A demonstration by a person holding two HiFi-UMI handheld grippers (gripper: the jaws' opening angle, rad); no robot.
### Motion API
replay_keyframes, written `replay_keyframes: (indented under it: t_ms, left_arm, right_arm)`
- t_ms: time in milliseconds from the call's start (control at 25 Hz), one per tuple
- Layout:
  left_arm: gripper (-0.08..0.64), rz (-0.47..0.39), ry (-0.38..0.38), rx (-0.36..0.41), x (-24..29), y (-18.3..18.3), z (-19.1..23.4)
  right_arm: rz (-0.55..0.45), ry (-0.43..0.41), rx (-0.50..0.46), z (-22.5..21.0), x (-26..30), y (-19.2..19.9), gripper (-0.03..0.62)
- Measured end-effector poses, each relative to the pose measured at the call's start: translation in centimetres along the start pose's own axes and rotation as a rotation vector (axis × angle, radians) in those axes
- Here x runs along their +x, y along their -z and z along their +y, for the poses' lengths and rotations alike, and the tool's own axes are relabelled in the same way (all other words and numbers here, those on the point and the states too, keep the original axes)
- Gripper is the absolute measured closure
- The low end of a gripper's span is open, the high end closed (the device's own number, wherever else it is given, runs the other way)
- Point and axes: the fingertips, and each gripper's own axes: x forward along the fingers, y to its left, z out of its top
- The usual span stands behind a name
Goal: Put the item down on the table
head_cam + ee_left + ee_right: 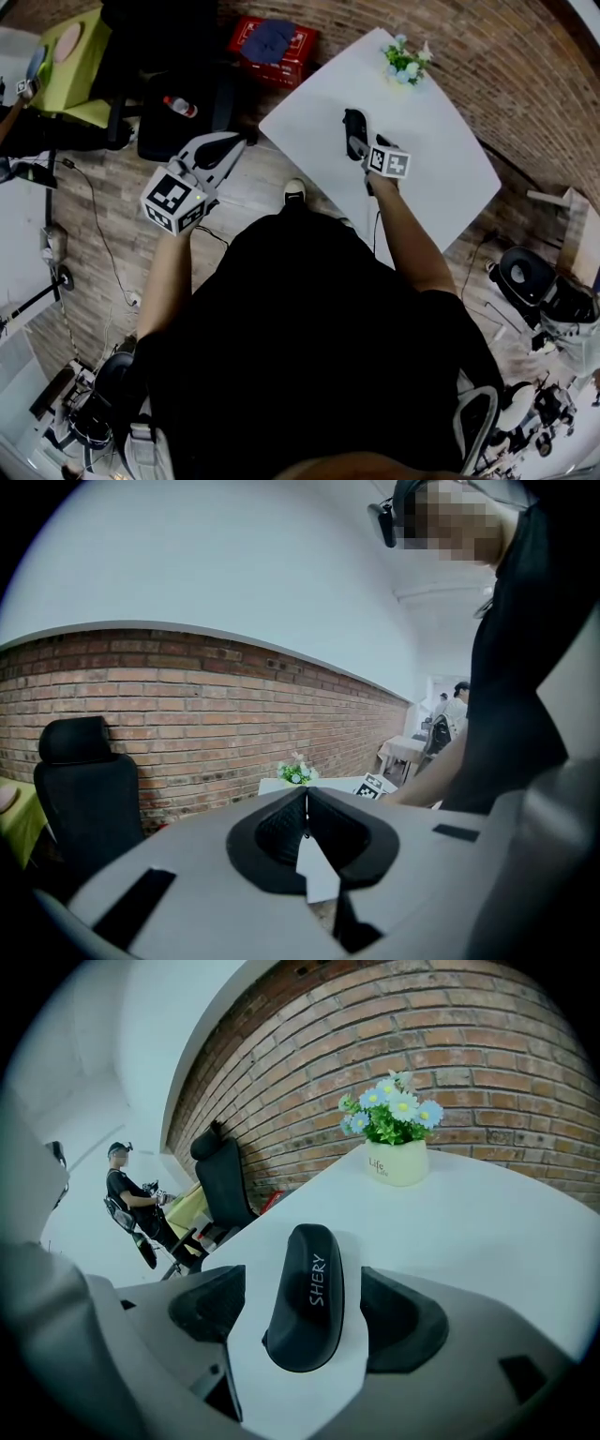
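1. Right claw (303, 1283): jaws spread, one pad on each side of the black case (305, 1307). A strip of bare white worktop (487, 1232) shows on both sides of the case, so neither pad touches it.
2. The case lies flat on the worktop, on the near side of the flower pot (396, 1162) and well apart from it.
3. The case's long axis runs along the claw's own line, away from the person. Its far, rounded end points at the brick wall (487, 1054), passing left of the flower pot. White "SHERY" print runs along that same axis.
4. Left claw (307, 803): pads pressed together with nothing between them. In the head view it hangs off the worktop over the wood floor (253, 187), well apart from the flower pot.
5. The flower pot stands upright near the worktop's far edge, close to the brick wall. It holds pale blue and white flowers.
6. A black office chair (223, 1180) stands against the wall, left of the flower pot and beyond the worktop's corner.
7. A person in dark clothes (127, 1194) is further off, left of the chair.
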Motion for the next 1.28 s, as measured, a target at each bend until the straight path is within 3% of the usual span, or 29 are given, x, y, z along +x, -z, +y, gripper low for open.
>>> replay_keyframes:
  t_ms: [1280]
  left_arm:
    - [0.549, -0.055, 0.043, 0.057, 1.3, -2.4, -8.9]
  right_arm:
    - [-0.112, -0.026, -0.029, -1.6, -10.1, -0.1, 0.21]
